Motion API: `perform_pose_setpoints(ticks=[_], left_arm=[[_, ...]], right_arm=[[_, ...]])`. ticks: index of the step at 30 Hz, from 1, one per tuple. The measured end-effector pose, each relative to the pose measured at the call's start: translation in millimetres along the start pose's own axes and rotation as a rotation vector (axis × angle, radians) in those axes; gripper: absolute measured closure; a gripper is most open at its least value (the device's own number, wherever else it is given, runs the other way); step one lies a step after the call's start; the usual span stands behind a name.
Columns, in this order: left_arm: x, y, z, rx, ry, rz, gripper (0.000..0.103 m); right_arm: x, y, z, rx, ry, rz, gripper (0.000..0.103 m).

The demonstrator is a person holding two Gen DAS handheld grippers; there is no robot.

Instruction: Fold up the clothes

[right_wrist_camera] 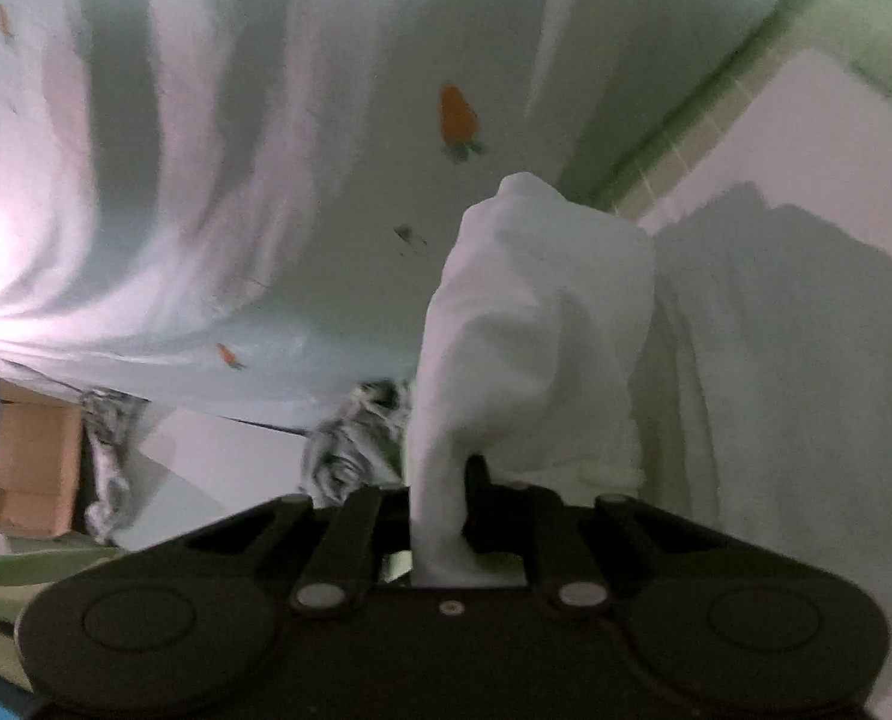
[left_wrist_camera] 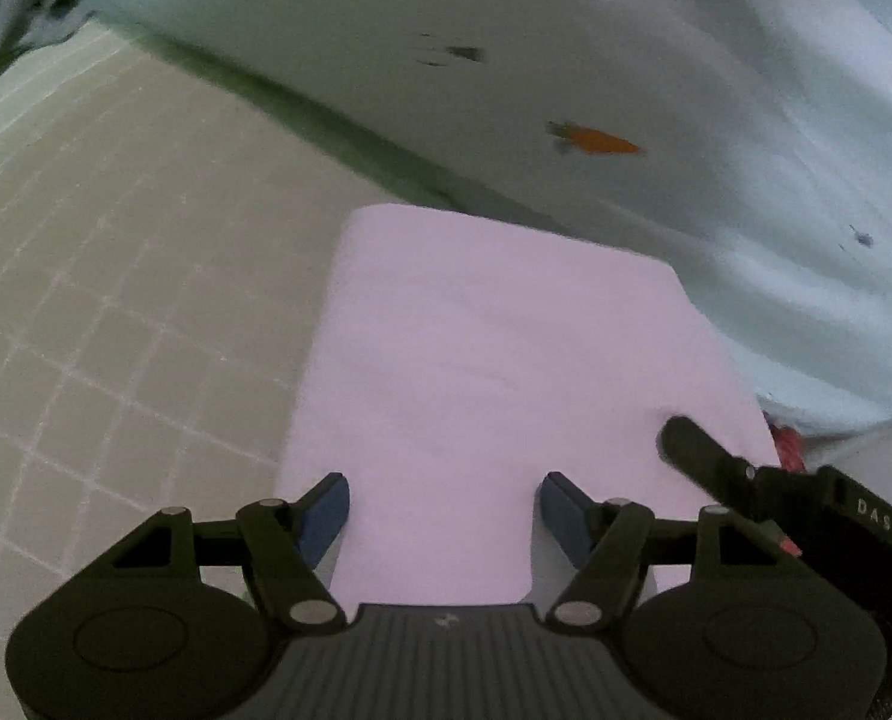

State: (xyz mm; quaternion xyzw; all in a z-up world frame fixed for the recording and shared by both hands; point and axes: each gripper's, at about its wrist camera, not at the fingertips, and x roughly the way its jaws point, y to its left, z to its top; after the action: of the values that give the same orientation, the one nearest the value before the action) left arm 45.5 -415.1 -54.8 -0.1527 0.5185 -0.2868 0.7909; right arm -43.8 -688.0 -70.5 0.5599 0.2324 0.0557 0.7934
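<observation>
The left tongs (left_wrist_camera: pixel 445 510) are spread wide, their blue pads either side of the near edge of a pale cloth (left_wrist_camera: pixel 494 372) that shows as a smooth rectangle just ahead of them; whether a pad touches it cannot be told. The right tongs (left_wrist_camera: pixel 680 438) reach onto that cloth's right corner. In the right wrist view they are pressed together, pinching a bunch of the white cloth, which stands up in a hump just ahead. Beyond both tongs lies a carrot-print sheet (right_wrist_camera: pixel 266 192), with a tiled surface (left_wrist_camera: pixel 116 300) to the left tongs' left. This looks like mid-fold or a lift of an already folded cloth. Either way, the pinched corner needs steady tension.
</observation>
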Motion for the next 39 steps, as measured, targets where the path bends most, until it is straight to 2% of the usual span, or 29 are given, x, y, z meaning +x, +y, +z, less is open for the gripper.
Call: perform_pose_setpoints(ticks=[6, 8, 10, 12, 15, 16, 17, 19, 20, 22, 25, 28, 31, 34, 36, 37, 38, 39], left_arm=[[15.6, -54.5, -4.2, 0.126, 0.048, -0.057, 0.032], [23.4, -68.6, -5.9, 0.174, 0.072, -0.046, 0.032], [28.7, -77.1, -7.8, 0.215, 0.082, -0.015, 0.032], [31.3, -78.9, -9.5, 0.237, 0.085, 0.025, 0.032], [33.2, -68.7, -9.7, 0.217, 0.090, 0.100, 0.032], [34.3, -64.6, -9.0, 0.210, 0.090, 0.130, 0.031], [34.6, -59.9, -8.2, 0.206, 0.092, 0.158, 0.030], [37.2, -52.6, -5.3, 0.196, 0.101, 0.207, 0.027], [38.1, -48.4, -5.2, 0.193, 0.107, 0.219, 0.026], [40.1, -39.9, -5.0, 0.187, 0.121, 0.245, 0.026], [48.7, -29.8, -5.2, 0.203, 0.146, 0.266, 0.025], [60.1, -22.1, -1.7, 0.217, 0.154, 0.251, 0.025], [72.6, -13.1, 4.3, 0.169, 0.152, 0.184, 0.025], [81.6, -5.9, 8.2, 0.157, 0.147, 0.148, 0.026], [84.2, -0.6, 9.2, 0.134, 0.132, 0.108, 0.029], [82.9, 3.5, 8.7, 0.111, 0.121, 0.079, 0.039], [81.9, 8.5, 7.8, 0.080, 0.118, 0.037, 0.055], [80.4, 12.2, 7.1, 0.051, 0.111, 0.013, 0.062]], right_arm=[[-51.7, -23.8, 29.5, 0.006, -0.045, 0.086, 0.093], [-66.4, -45.4, 42.0, 0.057, -0.064, 0.086, 0.093], [-77.4, -71.4, 53.4, 0.113, -0.073, 0.033, 0.093], [-85.8, -93.7, 62.3, 0.135, -0.076, -0.094, 0.089], [-94.8, -107.2, 65.9, 0.090, -0.070, -0.214, 0.062], [-97.3, -105.9, 65.3, 0.067, -0.081, -0.247, 0.045], [-98.8, -103.1, 64.6, 0.032, -0.089, -0.294, 0.031], [-101.4, -96.3, 63.8, -0.056, -0.099, -0.380, 0.022], [-100.8, -94.5, 63.3, -0.075, -0.103, -0.399, 0.021], [-97.0, -92.7, 62.1, -0.084, -0.113, -0.413, 0.017], [-89.8, -100.3, 59.7, -0.060, -0.122, -0.432, 0.005], [-83.5, -105.1, 57.6, -0.043, -0.144, -0.467, 0.001], [-72.1, -101.7, 54.7, -0.024, -0.150, -0.498, 0.000], [-57.8, -96.7, 56.1, -0.039, -0.125, -0.518, 0.000], [-49.1, -92.9, 59.0, -0.051, -0.090, -0.536, 0.000], [-44.6, -90.8, 60.4, -0.059, -0.062, -0.538, 0.000], [-40.4, -87.9, 61.2, -0.072, -0.027, -0.536, 0.002], [-36.2, -84.3, 61.6, -0.087, 0.009, -0.535, 0.009]])
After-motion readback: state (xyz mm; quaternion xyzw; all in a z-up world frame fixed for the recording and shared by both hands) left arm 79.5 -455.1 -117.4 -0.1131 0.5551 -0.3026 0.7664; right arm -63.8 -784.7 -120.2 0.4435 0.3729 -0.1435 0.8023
